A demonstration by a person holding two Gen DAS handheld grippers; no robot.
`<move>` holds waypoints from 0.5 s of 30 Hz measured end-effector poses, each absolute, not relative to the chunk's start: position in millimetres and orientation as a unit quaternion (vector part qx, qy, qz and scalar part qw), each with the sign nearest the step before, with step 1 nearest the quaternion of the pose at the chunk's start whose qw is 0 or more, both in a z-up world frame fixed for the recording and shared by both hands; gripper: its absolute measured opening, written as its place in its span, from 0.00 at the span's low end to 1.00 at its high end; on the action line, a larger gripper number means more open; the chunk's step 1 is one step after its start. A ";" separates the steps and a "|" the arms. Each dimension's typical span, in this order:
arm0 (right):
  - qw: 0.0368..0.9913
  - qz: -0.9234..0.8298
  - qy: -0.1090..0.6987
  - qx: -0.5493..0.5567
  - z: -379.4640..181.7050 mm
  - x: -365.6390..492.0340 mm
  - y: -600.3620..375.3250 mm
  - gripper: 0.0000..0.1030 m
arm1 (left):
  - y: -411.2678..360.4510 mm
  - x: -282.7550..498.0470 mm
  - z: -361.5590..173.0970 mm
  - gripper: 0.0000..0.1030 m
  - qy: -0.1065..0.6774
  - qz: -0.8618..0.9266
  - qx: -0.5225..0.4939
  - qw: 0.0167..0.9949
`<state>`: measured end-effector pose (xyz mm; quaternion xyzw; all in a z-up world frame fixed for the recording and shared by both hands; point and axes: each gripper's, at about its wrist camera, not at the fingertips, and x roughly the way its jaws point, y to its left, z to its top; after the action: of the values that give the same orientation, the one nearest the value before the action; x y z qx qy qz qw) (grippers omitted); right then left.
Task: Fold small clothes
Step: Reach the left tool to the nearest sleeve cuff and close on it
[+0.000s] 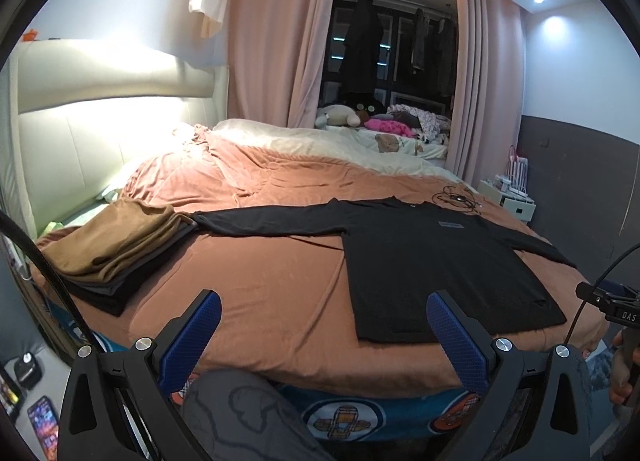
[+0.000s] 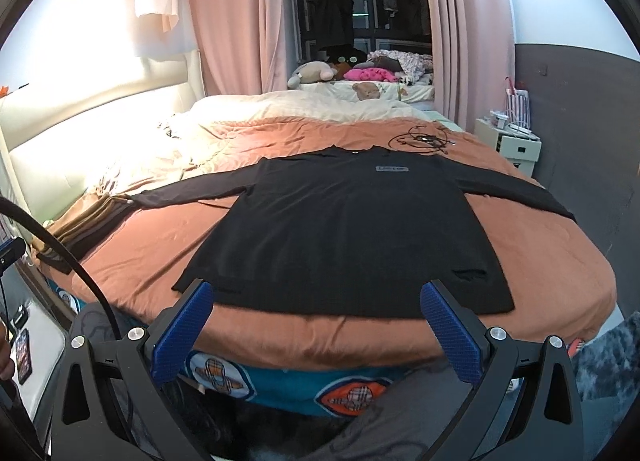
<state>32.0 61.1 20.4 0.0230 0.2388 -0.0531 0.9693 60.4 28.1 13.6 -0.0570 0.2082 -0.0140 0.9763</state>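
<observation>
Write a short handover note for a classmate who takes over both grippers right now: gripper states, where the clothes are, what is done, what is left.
Left gripper: open, empty, held near the bed's front edge.
Right gripper: open, empty, fingers at the shirt's hem.
Black shirt: spread flat on the bed, both sleeves out, collar at the far side, not yet folded.
Stack of folded clothes: on the bed's left; one sleeve tip reaches it.
Done: stack folded, shirt laid out.
Left: fold in the sleeves, fold the body, probably add it to the stack.
</observation>
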 end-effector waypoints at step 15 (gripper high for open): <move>0.958 -0.035 0.283 0.013 23.3 134.4 49.3 1.00 | 56.4 154.0 0.3 0.96 0.256 0.019 -0.077 0.963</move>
<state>134.4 49.3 23.3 0.0126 0.2830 -0.0346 0.9584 154.0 56.4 0.3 -0.0771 0.2558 0.0189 0.9635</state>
